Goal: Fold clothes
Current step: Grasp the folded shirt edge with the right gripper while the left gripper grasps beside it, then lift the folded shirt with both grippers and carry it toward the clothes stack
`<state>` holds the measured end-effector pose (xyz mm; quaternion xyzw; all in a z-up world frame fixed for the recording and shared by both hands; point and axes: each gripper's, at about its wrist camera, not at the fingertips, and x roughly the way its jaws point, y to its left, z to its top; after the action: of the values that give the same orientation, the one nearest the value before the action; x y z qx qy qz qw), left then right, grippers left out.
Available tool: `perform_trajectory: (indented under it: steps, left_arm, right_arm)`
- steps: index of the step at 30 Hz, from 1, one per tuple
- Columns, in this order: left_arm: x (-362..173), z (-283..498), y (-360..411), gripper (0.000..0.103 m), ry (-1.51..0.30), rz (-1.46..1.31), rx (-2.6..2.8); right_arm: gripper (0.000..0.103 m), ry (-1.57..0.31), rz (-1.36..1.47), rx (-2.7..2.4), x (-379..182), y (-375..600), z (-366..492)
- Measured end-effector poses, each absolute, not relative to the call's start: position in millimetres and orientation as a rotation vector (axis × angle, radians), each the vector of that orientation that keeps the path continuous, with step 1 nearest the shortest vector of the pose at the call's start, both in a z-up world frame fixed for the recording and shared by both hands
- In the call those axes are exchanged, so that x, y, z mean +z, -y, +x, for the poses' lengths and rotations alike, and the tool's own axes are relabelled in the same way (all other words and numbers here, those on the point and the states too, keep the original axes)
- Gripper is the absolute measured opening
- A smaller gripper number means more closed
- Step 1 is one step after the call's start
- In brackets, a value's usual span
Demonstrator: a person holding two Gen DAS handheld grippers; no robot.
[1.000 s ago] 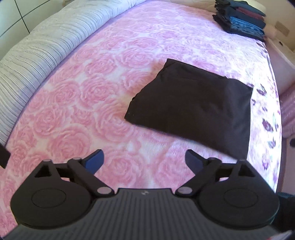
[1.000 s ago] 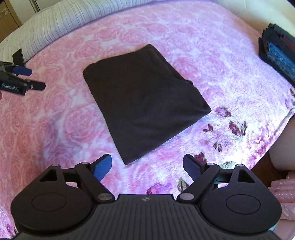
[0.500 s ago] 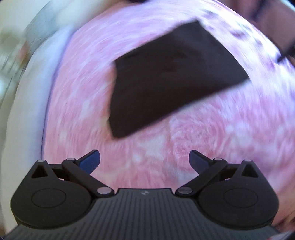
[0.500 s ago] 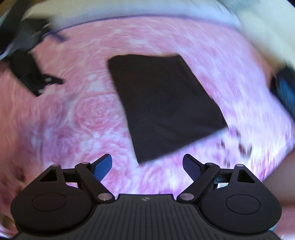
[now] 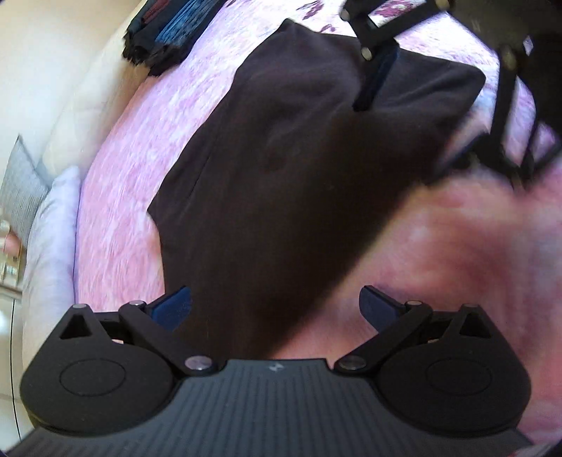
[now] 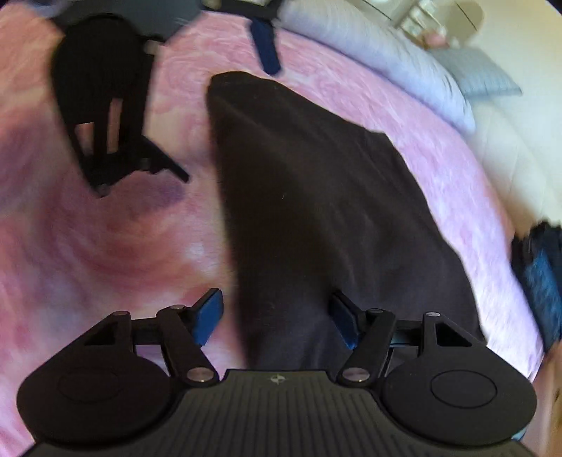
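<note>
Risk first: both views are motion-blurred, so I can't be sure how many layers either tool is lined up on. Pinching only the top layer would peel the folded dark brown soft-fabric garment open; dragging a corner across the pink rose-patterned fleece bed cover could skew the edges, and uneven lifting from the two ends would twist the fold.

Left to right in the left wrist view: a stack of dark and blue folded clothes sits top left near the bed's edge, well apart from the garment. The garment lies flat on the bed cover, running from the top centre down to the left tongs. These tongs are spread wide and grip nothing; the garment's near corner sits between the blue pads, closer to the left one. Top right, the right tongs hover over the far corner.

In the right wrist view the right tongs are also parted and empty, less wide, with the garment's near end between the pads. The left tongs show at top left, by the far corner.

The garment already lies folded into a compact rectangle; whether another fold or a move to the stack follows, the pictures don't settle.
</note>
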<state>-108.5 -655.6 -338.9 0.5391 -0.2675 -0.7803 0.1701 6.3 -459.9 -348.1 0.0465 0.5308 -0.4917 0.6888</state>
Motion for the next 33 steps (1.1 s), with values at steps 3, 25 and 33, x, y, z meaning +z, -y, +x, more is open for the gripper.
perform_trajectory:
  steps: [3,25,33]
  left_arm:
    - [-349,-114,661,0.102,0.888,1.556,-2.234]
    - [-351,-112,741,0.012,0.922,1.676,-2.177]
    - [-273,-118,709,0.01,0.697,1.595,-2.222]
  right_arm:
    - [0.047,-1.207,0.092,-1.089,-338,462,-12]
    - [0.032,-1.246,0.037,-1.123,-345,474,-35]
    - [0.018,-1.216,0.008,-1.058,-264,471,-79]
